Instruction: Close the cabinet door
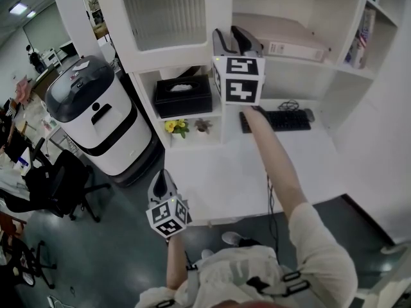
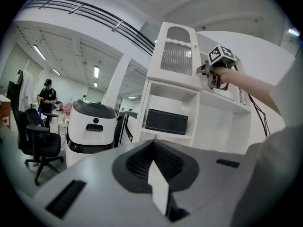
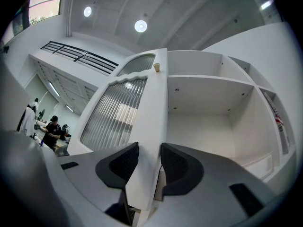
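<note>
**Pinching the door's edge, ready to swing it shut**

Head view – reaching up over the desk with the right gripper to the free edge of the cabinet door, which stands open to the left of its compartment. Keeping the left gripper low and well apart from the cabinet, probably because one hand is enough for this swing.

Left gripper view – jaws together, nothing between them. Looking up at the door from below, ajar, with the right gripper at its edge.

Right gripper view – clamped on the door's white edge, one pad against each face, ribbed glass to the left and bare shelves to the right. Taking the frame instead of the glass, presumably for a firm hold and for leverage far from the hinge. Left to do: swinging the panel across to the compartment – and, likely, letting go early enough not to trap the inner jaw.
</note>
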`<move>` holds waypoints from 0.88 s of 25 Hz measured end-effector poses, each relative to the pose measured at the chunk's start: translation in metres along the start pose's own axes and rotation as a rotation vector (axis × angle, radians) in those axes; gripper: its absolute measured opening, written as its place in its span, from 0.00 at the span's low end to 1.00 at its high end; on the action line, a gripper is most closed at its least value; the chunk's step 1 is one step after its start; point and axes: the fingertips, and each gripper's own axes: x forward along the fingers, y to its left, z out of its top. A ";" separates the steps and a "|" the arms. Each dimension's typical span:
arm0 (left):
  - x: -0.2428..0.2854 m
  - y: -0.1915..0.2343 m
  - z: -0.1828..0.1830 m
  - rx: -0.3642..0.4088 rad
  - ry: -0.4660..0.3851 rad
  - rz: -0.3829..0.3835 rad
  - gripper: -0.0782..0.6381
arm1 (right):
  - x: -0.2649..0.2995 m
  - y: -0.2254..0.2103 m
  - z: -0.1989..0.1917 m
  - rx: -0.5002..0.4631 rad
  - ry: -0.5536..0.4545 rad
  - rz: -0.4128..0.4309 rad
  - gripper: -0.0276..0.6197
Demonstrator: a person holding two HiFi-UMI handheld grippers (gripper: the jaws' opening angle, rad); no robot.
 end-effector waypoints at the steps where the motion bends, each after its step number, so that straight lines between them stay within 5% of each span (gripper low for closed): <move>1: 0.000 0.000 0.000 0.000 0.001 -0.001 0.12 | 0.001 0.000 -0.001 0.004 0.003 0.001 0.25; 22: 0.003 -0.012 0.002 0.018 0.009 -0.024 0.12 | 0.006 -0.001 -0.002 0.023 -0.001 0.034 0.25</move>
